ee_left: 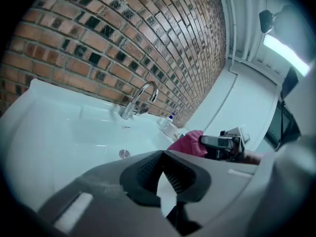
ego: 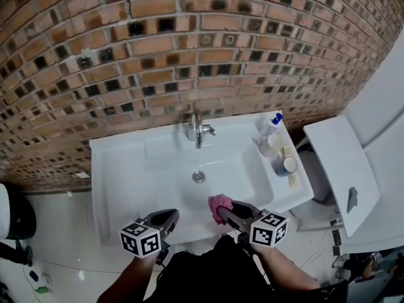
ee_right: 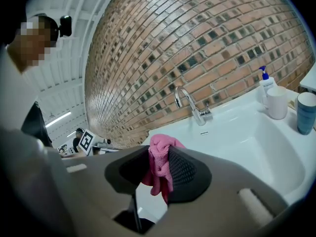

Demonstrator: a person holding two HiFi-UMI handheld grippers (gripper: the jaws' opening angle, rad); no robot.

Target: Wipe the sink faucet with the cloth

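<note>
Right gripper [ee_right: 159, 174]: jaws clamped on the pink cloth [ee_right: 160, 154], above the near edge of the sink [ego: 120, 163].
Left gripper [ee_left: 162, 157]: jaws closed together, nothing between them, at the sink's near left.
Faucet [ego: 197, 129]: far side of the sink, well apart from the cloth.

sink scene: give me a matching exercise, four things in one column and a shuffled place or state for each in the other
Things:
1. cloth
2. faucet
3. left gripper
4. pump bottle

Places or states:
a. jaws together, holding nothing
b. at the back of the sink, by the brick wall
c. clamped in the right gripper
d. on the right ledge of the sink

Pairs: 1-c, 2-b, 3-a, 4-d
</note>
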